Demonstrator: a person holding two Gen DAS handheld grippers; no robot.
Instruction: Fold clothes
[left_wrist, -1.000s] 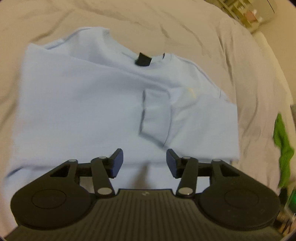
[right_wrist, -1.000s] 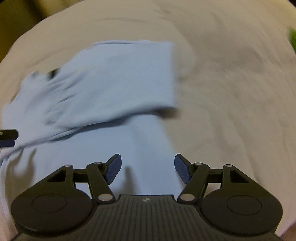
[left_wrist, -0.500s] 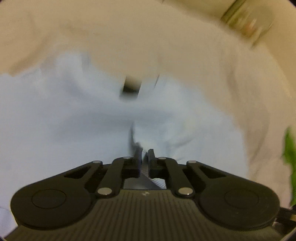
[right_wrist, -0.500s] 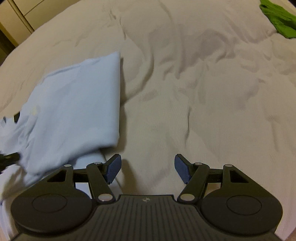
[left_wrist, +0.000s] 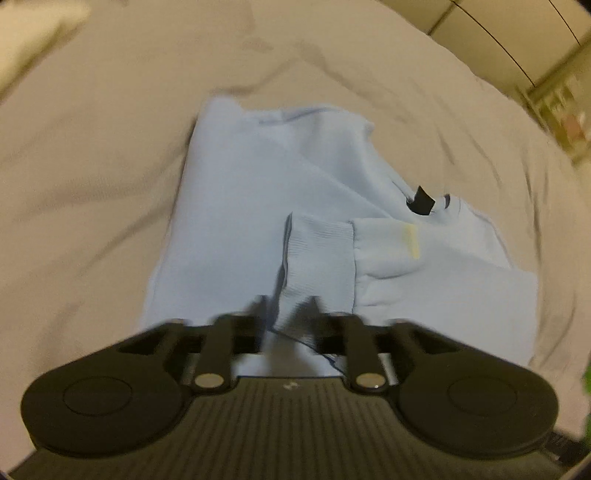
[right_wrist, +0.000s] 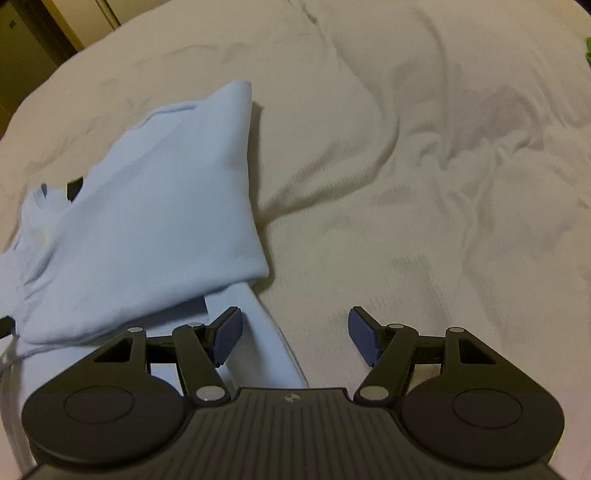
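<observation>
Now that your left gripper (left_wrist: 286, 314) has let the cuff (left_wrist: 319, 258) drop, jaws opening around it, the sleeve is folded; right gripper's (right_wrist: 294, 334) jaws stay spread, empty.

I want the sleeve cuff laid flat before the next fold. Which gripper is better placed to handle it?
The left. The left gripper sits right at the ribbed cuff of the light blue sweatshirt, its jaws opening around the cuff's edge. The right gripper stands open over the sweatshirt's far edge and the bedsheet.
</observation>
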